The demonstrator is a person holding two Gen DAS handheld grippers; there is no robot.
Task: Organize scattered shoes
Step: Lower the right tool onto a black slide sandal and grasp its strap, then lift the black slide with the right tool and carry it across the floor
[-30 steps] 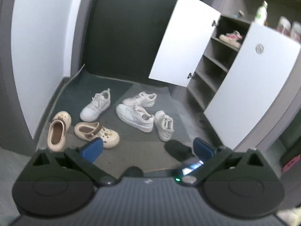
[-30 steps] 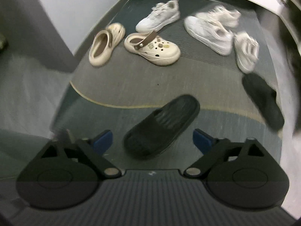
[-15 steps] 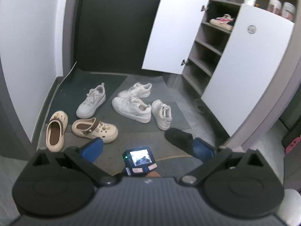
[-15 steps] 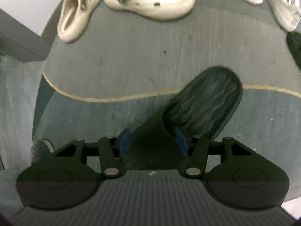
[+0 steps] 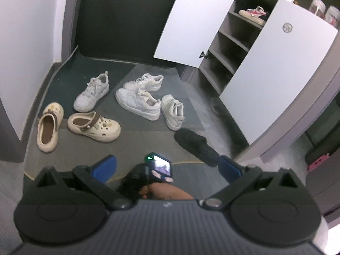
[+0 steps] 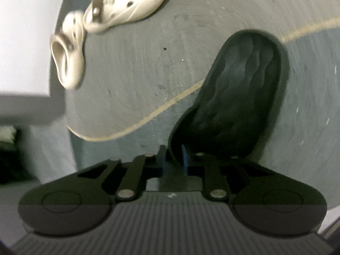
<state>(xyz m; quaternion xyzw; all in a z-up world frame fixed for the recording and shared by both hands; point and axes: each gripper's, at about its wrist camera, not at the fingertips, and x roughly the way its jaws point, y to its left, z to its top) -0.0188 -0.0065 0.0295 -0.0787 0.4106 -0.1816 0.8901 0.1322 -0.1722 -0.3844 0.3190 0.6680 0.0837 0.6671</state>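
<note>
Landmark: the shoe cabinet (image 5: 231, 48), both doors swung open, shelves showing.
Right gripper (image 6: 173, 159): jaws pinched tight on the edge of a black slide (image 6: 238, 97); this view is smeared, so whether the slide is clear of the floor mat (image 6: 138, 68) I cannot tell.
Left gripper (image 5: 166, 166): jaws spread wide, holding nothing, facing the mat and cabinet from above.
Second black slide (image 5: 196, 143): on the mat, just in front of the cabinet's near door.
White sneakers: four loose on the mat in front of the cabinet, toes pointing different ways; the nearest to it (image 5: 173, 111) lies beside a larger one (image 5: 138, 103), with two more (image 5: 144, 81) (image 5: 92, 92) farther out.
Cream clogs: a pair (image 5: 94, 126) (image 5: 50, 126) farthest from the cabinet, near the wall, not lined up.
Already shelved: one pink-and-cream sneaker (image 5: 251, 14) on the cabinet's upper shelf.
Progress: judged far from finished; seven shoes lie on the mat, one is gripped, lower shelves look bare.
</note>
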